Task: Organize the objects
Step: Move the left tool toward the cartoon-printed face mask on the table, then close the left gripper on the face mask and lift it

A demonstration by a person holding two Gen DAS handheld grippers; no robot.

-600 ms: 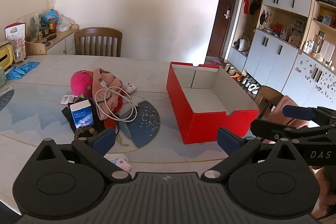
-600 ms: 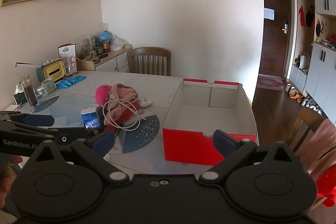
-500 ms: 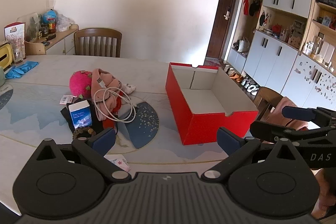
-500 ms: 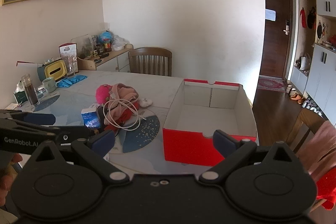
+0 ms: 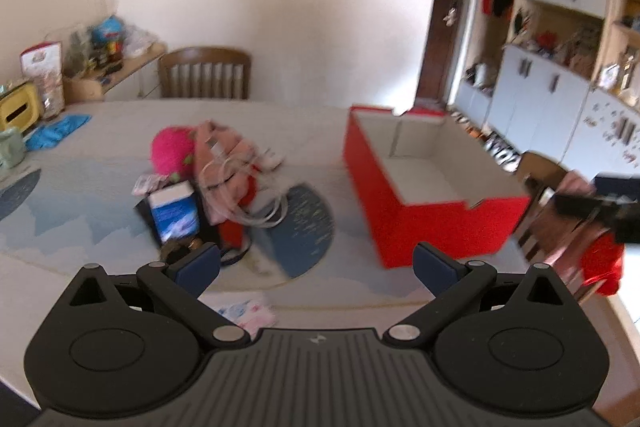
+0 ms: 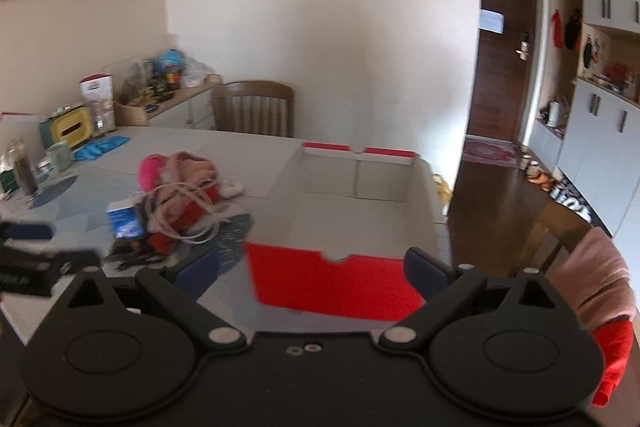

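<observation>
1. Grippers – we find the left gripper [image 5: 316, 263] and right gripper [image 6: 312, 267] both wide, empty.
2. Clutter – the mixed pile of pink cloth and white cable [image 5: 224, 171] lies left of the empty red cardboard box [image 5: 424, 215].
3. Step, we judge: approach – next, grasp one item.

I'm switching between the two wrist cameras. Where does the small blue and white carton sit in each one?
Left wrist view: the blue and white carton stands left of centre, at the near left edge of the pile, above the left gripper's left finger.
Right wrist view: it is at left, on the left edge of the same pile.
Shared landmark: the red box, to the right of the pile in both.
</observation>
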